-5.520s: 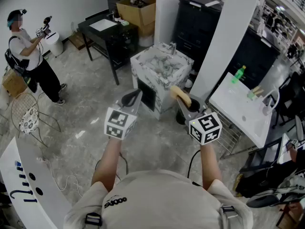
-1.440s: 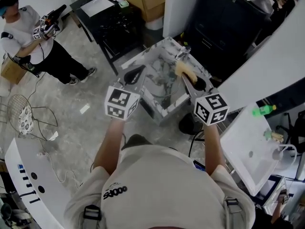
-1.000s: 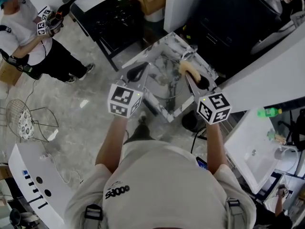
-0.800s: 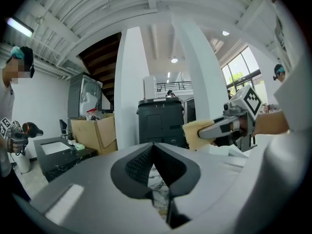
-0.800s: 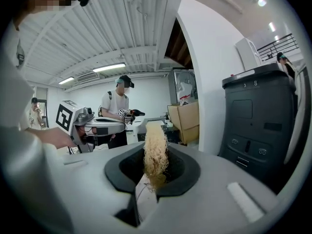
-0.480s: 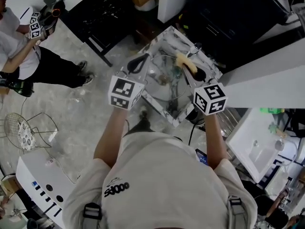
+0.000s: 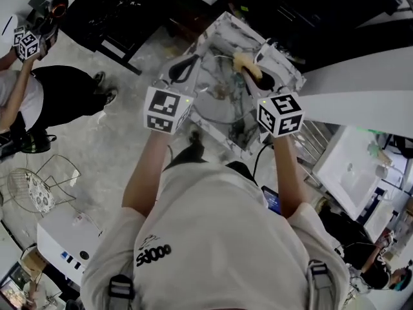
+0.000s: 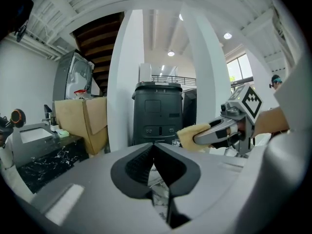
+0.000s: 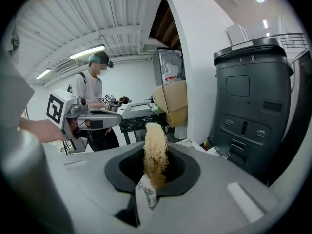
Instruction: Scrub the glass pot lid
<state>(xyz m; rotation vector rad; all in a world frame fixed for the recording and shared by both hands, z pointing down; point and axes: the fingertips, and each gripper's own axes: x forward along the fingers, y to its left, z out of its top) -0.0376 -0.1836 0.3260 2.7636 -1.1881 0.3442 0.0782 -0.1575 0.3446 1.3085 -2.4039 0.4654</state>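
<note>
A marble-patterned sink box (image 7: 216, 32) stands just ahead of me. In its basin I make out the round rim of the glass pot lid (image 7: 217, 103), faint and partly hidden by the grippers. My left gripper (image 7: 186, 63) hovers over the basin's left side, shut with nothing in it (image 8: 153, 147). Over the right side, near the faucet (image 7: 268, 44), my right gripper (image 7: 250, 73) is shut on a yellow fibrous sponge (image 7: 244, 61), which sticks up from the jaws (image 9: 156, 150). The left gripper view shows that sponge (image 8: 190, 133) ahead.
Another person (image 7: 26, 89) holding grippers stands at the left by a black table (image 7: 110, 11). A wire chair (image 7: 39, 192) sits lower left. A white counter with a basin (image 7: 352, 166) is at the right. A black bin (image 8: 157, 113) and a cardboard box (image 8: 80, 123) stand beyond the sink.
I have come up close to the marble sink, so both grippers now hang over its basin. The right gripper still holds the sponge; the left stays shut.
</note>
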